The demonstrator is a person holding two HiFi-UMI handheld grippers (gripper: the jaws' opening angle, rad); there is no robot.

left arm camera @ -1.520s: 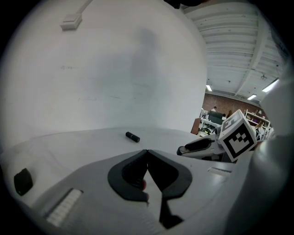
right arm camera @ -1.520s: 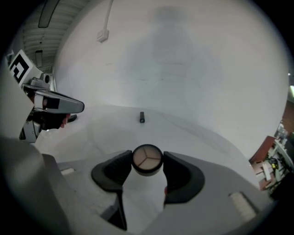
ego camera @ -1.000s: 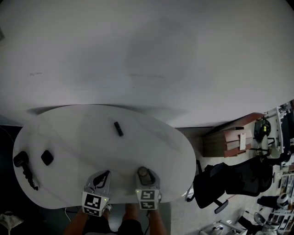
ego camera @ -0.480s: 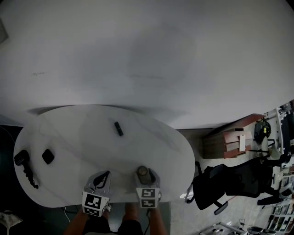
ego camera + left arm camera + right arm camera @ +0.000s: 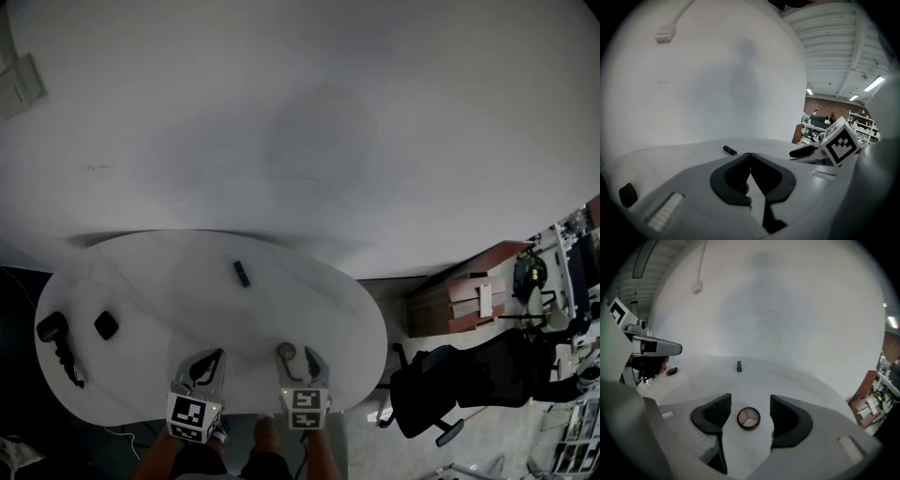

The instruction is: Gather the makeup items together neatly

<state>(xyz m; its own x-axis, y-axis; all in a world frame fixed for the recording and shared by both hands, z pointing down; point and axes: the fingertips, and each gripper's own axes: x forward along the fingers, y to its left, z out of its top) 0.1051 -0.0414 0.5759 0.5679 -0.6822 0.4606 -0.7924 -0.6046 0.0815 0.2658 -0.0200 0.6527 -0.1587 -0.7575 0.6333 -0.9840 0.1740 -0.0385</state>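
The only print in view was the black-and-white square pattern on each gripper's marker cube [image 5: 190,415]; no lettering could be read on the makeup.

A round compact [image 5: 748,418] lay flat on the smooth white oval tabletop [image 5: 319,300], low in the head view and just right of centre. It had a dark rim, and its pan was split into three wedges of beige and brown.

The right gripper [image 5: 750,404] had just been opening. Its dark, ribbed fingers [image 5: 717,411] stood well apart with the compact between them, and neither pad touched it.

The left gripper [image 5: 750,155] sat beside it to the left. Its fingers [image 5: 733,176] were pressed together at the tips, with nothing between them.

A short dark tube [image 5: 242,273] lay alone near the middle of the tabletop, above both grippers in the frame. A small black case [image 5: 106,324] with rounded corners lay toward the left edge. Beside it was a dark, corded object [image 5: 54,336] too small to identify.
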